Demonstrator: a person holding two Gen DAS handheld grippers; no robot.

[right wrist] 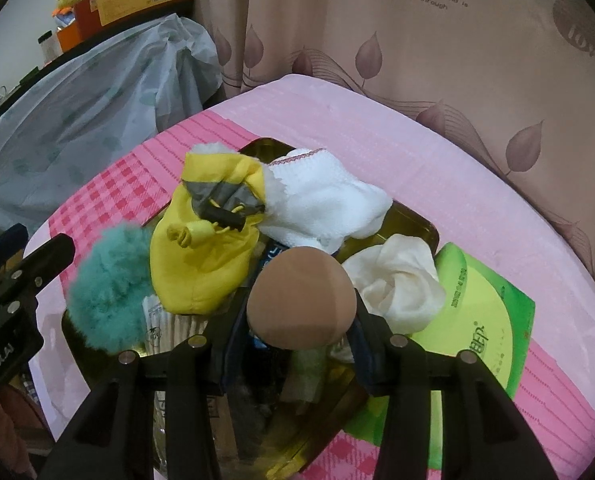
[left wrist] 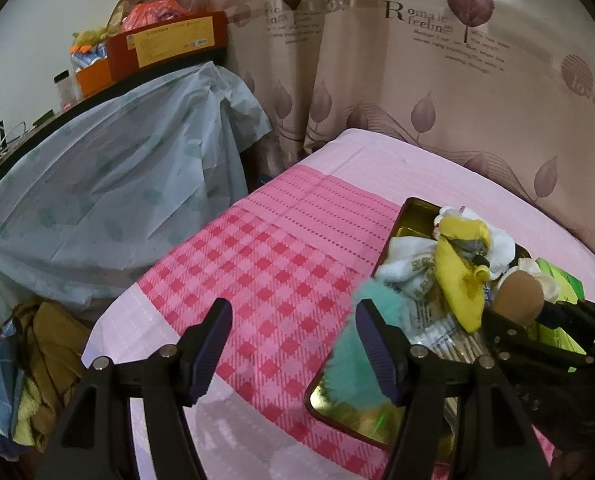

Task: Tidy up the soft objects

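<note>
A pink cloth point(left wrist: 281, 248) covers the work surface, pale at its edges with a band of red-and-pink check running across the middle of the left wrist view. Behind it, filling the upper right of both views, hangs a beige curtain point(left wrist: 437, 80) printed with mauve leaves and lines of lettering. At upper left a pale plastic sheet point(left wrist: 109, 184) drapes over furniture, and above it a dark shelf carries a red box point(left wrist: 169, 44) and small clutter against a light wall. Crumpled clothing point(left wrist: 45, 360) lies at lower left.

A gold tray point(right wrist: 417, 224) sits on the cloth, piled with soft things: a yellow pouch point(right wrist: 201, 264), a white knitted sock point(right wrist: 325, 204), a cream cloth point(right wrist: 397, 284) and a teal fluffy ball point(right wrist: 109, 296) at the tray's left edge. A green packet point(right wrist: 485, 312) lies just beside the tray on the right.

The left gripper point(left wrist: 293, 344) is spread wide with nothing between its fingers, over the checked cloth beside the tray. The right gripper point(right wrist: 301, 320) pinches a tan rounded sponge point(right wrist: 301, 300) between its pads, at lower centre of its own view, above the tray's contents.
</note>
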